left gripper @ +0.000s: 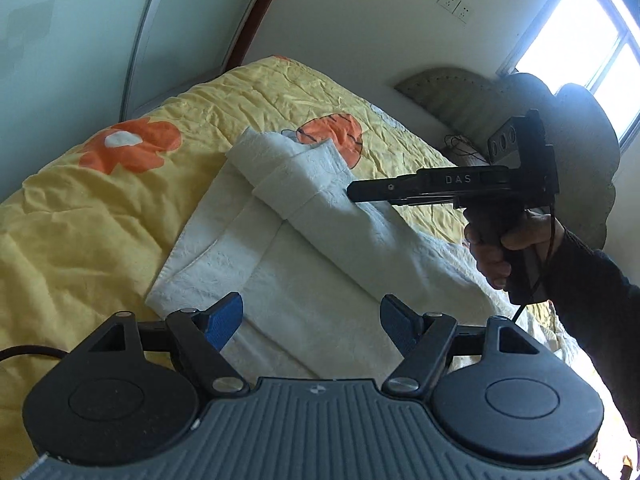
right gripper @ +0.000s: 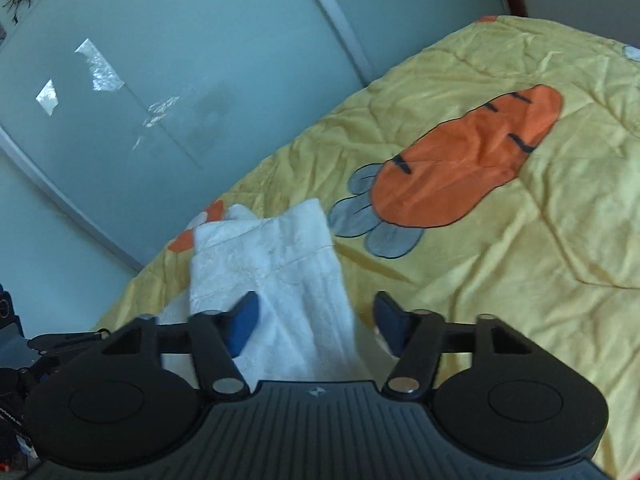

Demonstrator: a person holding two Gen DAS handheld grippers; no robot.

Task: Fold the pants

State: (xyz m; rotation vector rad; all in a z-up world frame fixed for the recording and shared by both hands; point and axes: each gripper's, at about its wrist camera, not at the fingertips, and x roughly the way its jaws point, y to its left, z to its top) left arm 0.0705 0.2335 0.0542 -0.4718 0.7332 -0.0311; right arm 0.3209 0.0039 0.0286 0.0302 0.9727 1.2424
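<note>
White textured pants (left gripper: 280, 264) lie on a yellow quilt (left gripper: 80, 220), with one leg folded back at a slant over the rest. My left gripper (left gripper: 312, 322) hovers open above their near end, nothing between its blue pads (left gripper: 224, 320). The right gripper (left gripper: 360, 192), held by a hand (left gripper: 492, 248) in a dark sleeve, reaches in from the right, just above the slanted leg. In the right wrist view the pants (right gripper: 288, 264) run under and between the right gripper (right gripper: 316, 326), whose pads stand apart from the cloth, so it is open.
The quilt (right gripper: 520, 240) bears orange flowers (left gripper: 132, 148) and a carrot print (right gripper: 464, 160). A pale sliding wardrobe door (right gripper: 160, 80) runs along the bed's far side. A padded headboard (left gripper: 460, 96), a wall socket (left gripper: 454, 5) and a bright window (left gripper: 580, 40) lie at the right.
</note>
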